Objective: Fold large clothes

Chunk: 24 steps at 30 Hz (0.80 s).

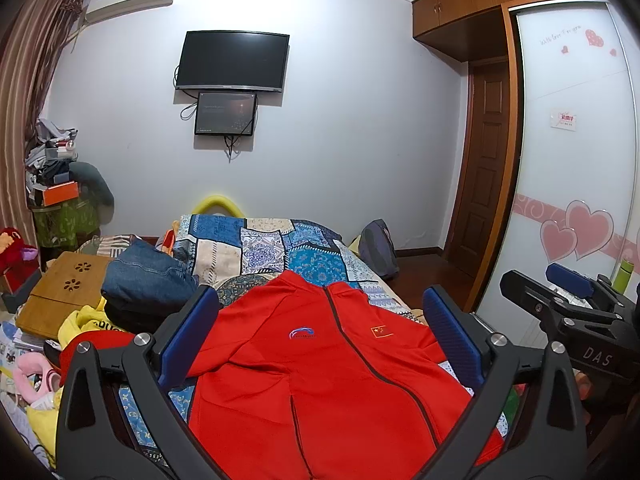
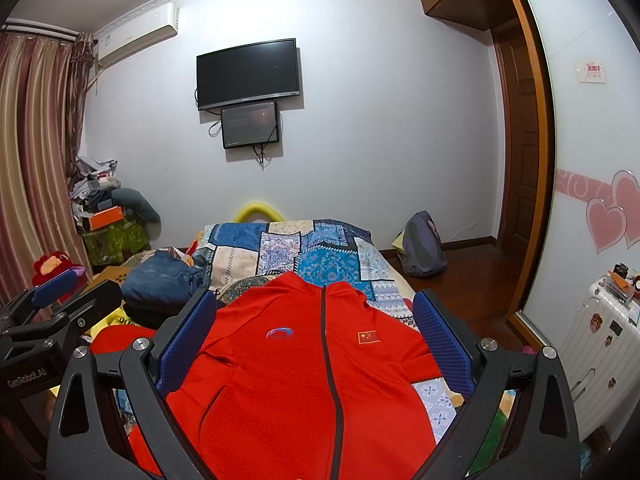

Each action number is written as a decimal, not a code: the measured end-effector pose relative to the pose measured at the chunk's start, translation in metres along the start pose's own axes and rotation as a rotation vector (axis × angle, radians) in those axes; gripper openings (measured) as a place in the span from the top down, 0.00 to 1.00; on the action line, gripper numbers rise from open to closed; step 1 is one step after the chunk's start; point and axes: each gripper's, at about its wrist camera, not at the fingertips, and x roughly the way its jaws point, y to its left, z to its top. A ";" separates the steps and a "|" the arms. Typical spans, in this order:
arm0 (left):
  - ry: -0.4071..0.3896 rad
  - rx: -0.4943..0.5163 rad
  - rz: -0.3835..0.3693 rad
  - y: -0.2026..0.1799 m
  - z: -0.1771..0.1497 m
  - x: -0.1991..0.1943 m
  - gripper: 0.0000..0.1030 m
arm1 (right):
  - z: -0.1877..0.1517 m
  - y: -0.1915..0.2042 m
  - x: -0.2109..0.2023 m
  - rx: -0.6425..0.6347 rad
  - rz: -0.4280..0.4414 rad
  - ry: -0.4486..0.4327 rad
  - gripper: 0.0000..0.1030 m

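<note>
Left wrist view, our left gripper [image 1: 320,332]: we hold it above the near end of the bed, fingers spread wide apart with nothing between them, framing the garment's chest. We judge this a hover ahead of picking a grasp point.
Left wrist view, red jacket [image 1: 320,368]: it lies front-up and spread on the patchwork quilt [image 1: 264,252], collar toward the far wall, dark zip closed down the middle. One sleeve runs off toward the left finger.
Left wrist view, our right gripper [image 1: 560,292]: it sits off to the right, clear of the cloth, its fingers parted.
Right wrist view, right gripper [image 2: 316,336]: we see its blue pads [image 2: 440,340] wide apart and empty, also bracketing the jacket [image 2: 304,380].
Right wrist view, left gripper [image 2: 68,292]: at the left edge, above the clutter, parted and empty.
Right wrist view, how the jacket looks: smooth bright red fabric, a blue logo and a small flag patch either side of the zip, few wrinkles; no fold yet made, we judge.
</note>
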 end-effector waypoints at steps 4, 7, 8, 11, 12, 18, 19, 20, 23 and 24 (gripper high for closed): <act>0.004 0.000 0.000 -0.001 0.000 0.000 0.01 | 0.000 0.000 0.000 0.001 -0.001 0.001 0.05; 0.004 0.002 0.002 -0.001 0.000 0.000 0.01 | 0.001 0.000 0.000 0.001 -0.001 0.002 0.05; 0.005 0.001 -0.001 0.000 0.001 0.000 0.01 | 0.001 0.000 0.000 0.001 0.000 0.001 0.05; 0.004 0.002 0.000 -0.001 0.000 0.000 0.01 | 0.001 -0.001 0.000 0.001 -0.001 0.002 0.05; 0.004 0.002 0.000 0.000 0.000 0.000 0.01 | 0.002 -0.001 0.000 0.001 0.001 0.003 0.05; 0.009 0.000 0.001 0.000 0.000 0.002 0.01 | -0.002 0.001 0.003 0.001 0.001 0.006 0.05; 0.009 0.000 0.001 0.000 0.000 0.003 0.01 | -0.003 0.001 0.003 0.001 0.001 0.006 0.05; 0.011 0.001 0.001 0.000 -0.001 0.003 0.01 | -0.003 0.001 0.004 0.001 0.001 0.006 0.05; 0.012 0.000 0.002 -0.001 0.000 0.004 0.01 | -0.004 0.001 0.005 0.002 0.003 0.007 0.05; 0.013 0.000 0.002 -0.001 0.000 0.004 0.01 | -0.006 0.001 0.005 0.002 0.003 0.007 0.05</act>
